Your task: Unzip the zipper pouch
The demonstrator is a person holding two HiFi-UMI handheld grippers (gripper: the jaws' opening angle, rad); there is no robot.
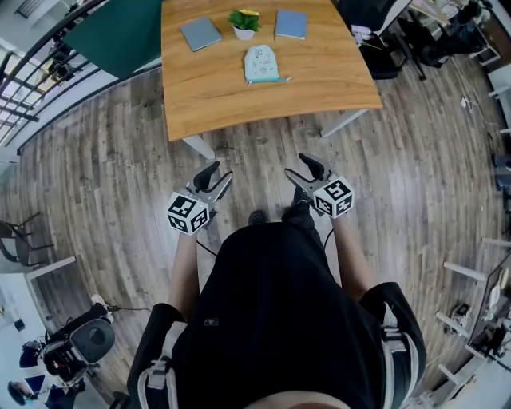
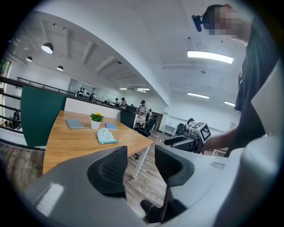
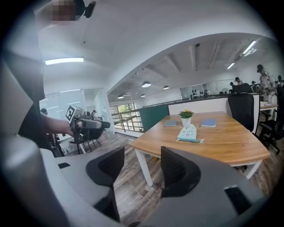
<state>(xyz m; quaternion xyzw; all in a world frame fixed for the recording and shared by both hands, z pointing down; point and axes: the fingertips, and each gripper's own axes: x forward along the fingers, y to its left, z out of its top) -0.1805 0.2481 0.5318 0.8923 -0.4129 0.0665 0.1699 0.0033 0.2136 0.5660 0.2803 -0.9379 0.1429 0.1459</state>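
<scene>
The zipper pouch (image 1: 261, 64), pale teal with small prints, lies flat near the middle of the wooden table (image 1: 319, 80), well ahead of me. It also shows far off in the left gripper view as the pouch (image 2: 106, 136) and in the right gripper view as the pouch (image 3: 188, 132). My left gripper (image 1: 217, 177) and right gripper (image 1: 302, 168) hang over the plank floor in front of the table's near edge, both short of it. The jaws of the left gripper (image 2: 140, 150) stand apart with nothing between them. The right gripper (image 3: 142, 153) is open and empty too.
A small potted plant (image 1: 243, 24) and two blue-grey notebooks (image 1: 200, 33) (image 1: 291, 24) sit behind the pouch. A green partition (image 1: 120, 36) and a railing stand left of the table, a dark office chair (image 1: 383, 48) to its right. Desks and gear line the room's edges.
</scene>
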